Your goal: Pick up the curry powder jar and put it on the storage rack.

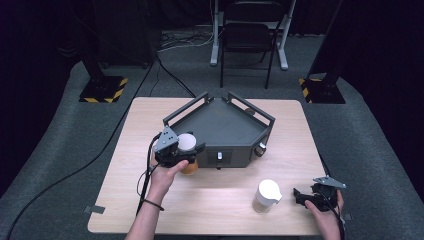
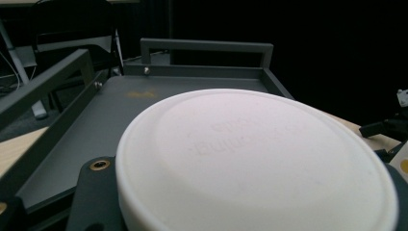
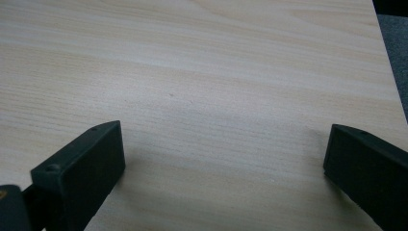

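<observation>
My left gripper is shut on a jar with a white lid and an amber body. It holds the jar above the table, at the front left corner of a dark grey railed tray. In the left gripper view the white lid is close up, with the grey tray floor and rails behind it. Near the table's front right corner my right gripper rests open. Its jaws stand wide apart over bare wood in the right gripper view, with nothing between them.
A white lidded container stands on the wooden table just left of my right gripper. Beyond the table are a dark chair, two black stands with yellow-striped bases, and cables on the grey floor.
</observation>
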Demonstrator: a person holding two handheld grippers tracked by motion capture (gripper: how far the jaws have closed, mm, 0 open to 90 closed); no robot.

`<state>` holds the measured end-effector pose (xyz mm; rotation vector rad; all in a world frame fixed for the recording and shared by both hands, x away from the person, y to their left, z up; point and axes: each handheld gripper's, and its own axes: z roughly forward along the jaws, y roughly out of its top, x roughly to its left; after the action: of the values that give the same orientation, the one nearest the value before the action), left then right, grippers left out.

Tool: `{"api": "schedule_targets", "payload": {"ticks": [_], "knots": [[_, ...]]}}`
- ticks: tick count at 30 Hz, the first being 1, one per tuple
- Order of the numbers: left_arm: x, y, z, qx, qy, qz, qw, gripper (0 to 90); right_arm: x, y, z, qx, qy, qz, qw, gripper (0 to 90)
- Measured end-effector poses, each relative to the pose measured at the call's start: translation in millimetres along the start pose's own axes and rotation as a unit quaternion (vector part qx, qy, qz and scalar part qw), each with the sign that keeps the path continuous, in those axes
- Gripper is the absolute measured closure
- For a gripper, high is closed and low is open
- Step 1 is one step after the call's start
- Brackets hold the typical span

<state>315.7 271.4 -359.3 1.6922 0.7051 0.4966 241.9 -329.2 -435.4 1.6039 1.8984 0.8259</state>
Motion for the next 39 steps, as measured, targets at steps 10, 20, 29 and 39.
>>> {"api": "schedule_targets", "payload": {"ticks": [10,20,29,39], "knots": [[3.1,25.0,-1.6,-0.007,-0.001,0.002,1.0,36.5,-0.1,0.0,0.0,0.0,0.0,0.0,1.0,0.0],[9.5,45.2,0.1,-0.012,0.002,0.0,0.9999,36.6,-0.1,0.0,0.0,0.0,0.0,0.0,1.0,0.0],[11.8,58.6,10.3,-0.012,0.007,0.005,0.9999,36.6,0.0,0.0,0.0,0.0,0.0,0.0,1.0,0.0],[17.0,70.0,26.5,-0.025,0.011,0.01,0.9996,36.6,-0.2,0.0,0.0,0.0,0.001,-0.001,1.0,0.0]]}}
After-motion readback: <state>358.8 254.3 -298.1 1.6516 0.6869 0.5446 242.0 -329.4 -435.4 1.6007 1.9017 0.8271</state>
